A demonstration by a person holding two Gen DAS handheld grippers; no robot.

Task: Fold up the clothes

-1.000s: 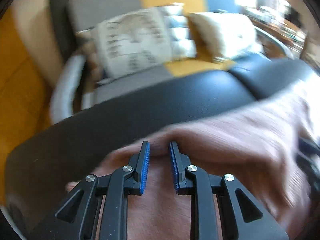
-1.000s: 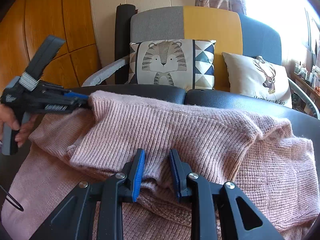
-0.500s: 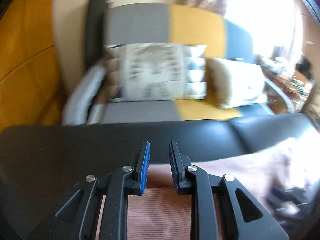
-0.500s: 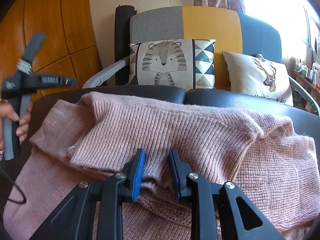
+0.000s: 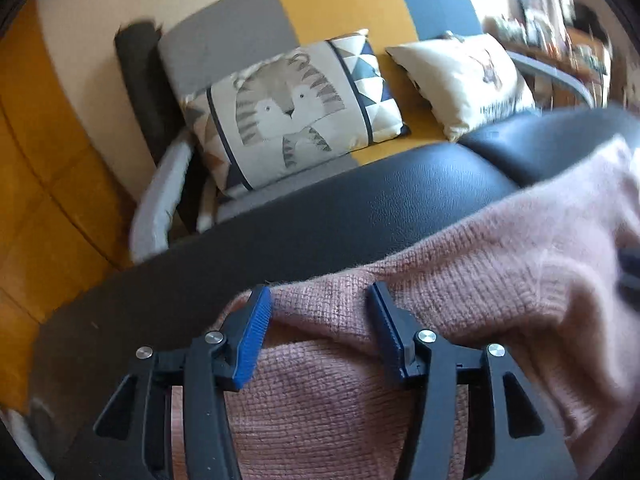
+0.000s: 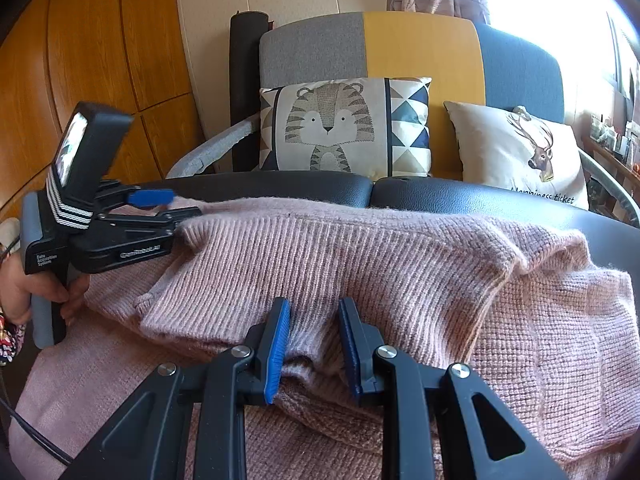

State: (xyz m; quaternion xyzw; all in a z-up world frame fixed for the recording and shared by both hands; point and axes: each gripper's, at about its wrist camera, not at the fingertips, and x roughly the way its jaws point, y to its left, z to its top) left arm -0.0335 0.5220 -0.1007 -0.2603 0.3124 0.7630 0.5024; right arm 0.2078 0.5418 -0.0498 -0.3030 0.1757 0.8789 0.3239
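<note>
A pink knitted sweater (image 6: 360, 248) lies on a black padded surface (image 6: 460, 196), its upper part folded over toward me. My right gripper (image 6: 312, 306) is shut on a bunched fold at the near edge of that folded layer. My left gripper (image 6: 182, 205) is at the fold's far left corner, held by a hand (image 6: 24, 292). In the left wrist view the left gripper (image 5: 318, 300) has its jaws opening. The sweater (image 5: 500, 280) edge lies between its blue pads (image 5: 256, 320), which do not press on it.
Behind the black surface (image 5: 360, 216) stands an armchair (image 6: 420, 48) with a grey, yellow and blue back. It holds a tiger cushion (image 6: 344, 124) and a deer cushion (image 6: 520, 152). Wooden wall panels (image 6: 92, 40) are on the left. A black cable (image 6: 36, 436) trails at the lower left.
The left gripper drew away from the sweater's left corner, then came back to it with its jaws wider apart. The right gripper and its fold have not moved.
</note>
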